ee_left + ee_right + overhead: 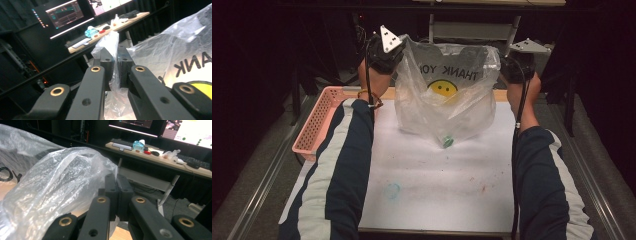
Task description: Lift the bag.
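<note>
A clear plastic bag (447, 95) with a yellow smiley face and mirrored "THANK YOU" print hangs over the white table top (437, 185), held up by its two handles. My left gripper (398, 54) is shut on the left handle (110, 42), which sticks up between its jaws. My right gripper (504, 65) is shut on the right handle (75, 162); the film is pinched between the closed jaws. A small green round thing (447, 142) lies in the bag's bottom, which touches the table.
A pink perforated basket (314, 125) sits at the table's left edge. A faint blue ring mark (392, 190) is on the near table top. Beyond the table stands a desk (160, 160) with monitors, keyboards and small items.
</note>
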{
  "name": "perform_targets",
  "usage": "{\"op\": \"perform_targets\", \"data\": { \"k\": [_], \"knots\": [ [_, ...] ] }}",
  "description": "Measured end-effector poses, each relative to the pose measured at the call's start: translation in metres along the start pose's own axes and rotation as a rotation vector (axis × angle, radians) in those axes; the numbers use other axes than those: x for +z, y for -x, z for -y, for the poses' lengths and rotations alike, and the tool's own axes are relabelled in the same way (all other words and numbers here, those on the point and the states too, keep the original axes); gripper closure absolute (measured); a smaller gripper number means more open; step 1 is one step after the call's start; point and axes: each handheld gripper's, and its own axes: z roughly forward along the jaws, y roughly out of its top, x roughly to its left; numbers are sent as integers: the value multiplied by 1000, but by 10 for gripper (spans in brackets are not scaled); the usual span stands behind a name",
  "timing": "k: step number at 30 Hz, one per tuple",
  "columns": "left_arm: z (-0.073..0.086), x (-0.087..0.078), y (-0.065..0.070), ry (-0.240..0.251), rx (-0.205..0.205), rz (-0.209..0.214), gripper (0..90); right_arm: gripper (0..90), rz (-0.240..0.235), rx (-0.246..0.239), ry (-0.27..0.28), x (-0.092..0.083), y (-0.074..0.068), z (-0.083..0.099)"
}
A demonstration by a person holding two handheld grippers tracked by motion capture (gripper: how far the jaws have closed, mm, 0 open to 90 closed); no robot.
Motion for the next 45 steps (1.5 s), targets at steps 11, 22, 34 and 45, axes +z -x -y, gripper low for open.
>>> {"op": "perform_targets", "data": {
  "k": [11, 22, 34, 45],
  "knots": [
    [12, -2, 14, -51, 9, -5, 727, 693, 25, 20, -25, -8, 0, 12],
    [19, -22, 12, -58, -52, 57, 399, 454, 19, 16, 7, -40, 7, 15],
    [17, -40, 8, -57, -37, 67, 415, 330, -178, 14, 8, -74, -10, 51],
    [51, -49, 32, -59, -9, 126, 358, 303, -271, -22, -104, -63, -38, 102]
  ]
}}
